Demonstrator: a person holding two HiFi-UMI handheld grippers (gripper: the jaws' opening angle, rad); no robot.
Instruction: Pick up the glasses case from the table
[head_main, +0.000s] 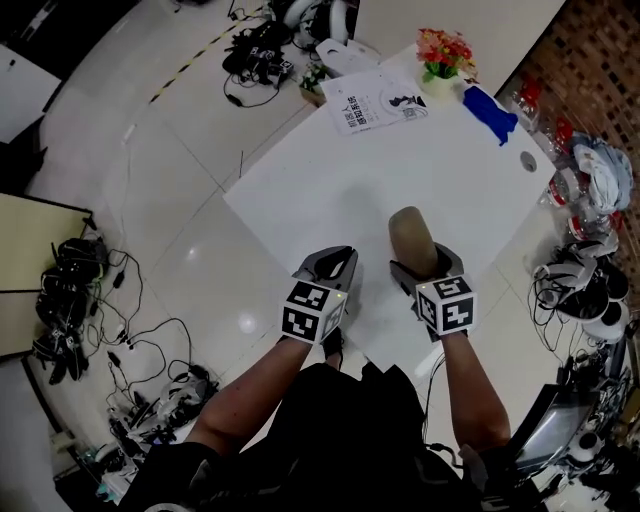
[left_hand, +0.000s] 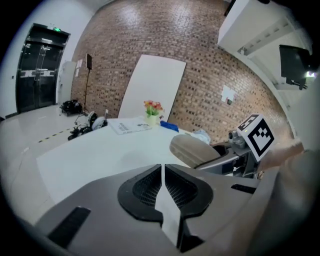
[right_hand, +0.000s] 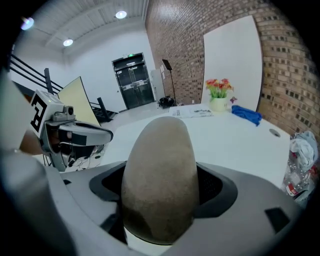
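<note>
The glasses case (head_main: 412, 238) is a tan, rounded, suede-like pod. My right gripper (head_main: 428, 266) is shut on its near end, and the case (right_hand: 161, 175) fills the middle of the right gripper view, sticking out forward between the jaws. It appears held just above the white table (head_main: 330, 180). From the left gripper view the case (left_hand: 192, 149) shows at the right, with the right gripper behind it. My left gripper (head_main: 334, 266) is shut on nothing near the table's front edge, its pads (left_hand: 150, 190) almost touching.
At the table's far end stand a pot of flowers (head_main: 443, 55), a blue cloth (head_main: 489, 112) and printed papers (head_main: 378, 103). Cables and gear (head_main: 255, 55) litter the floor around the table, and more equipment (head_main: 585, 290) lies at the right.
</note>
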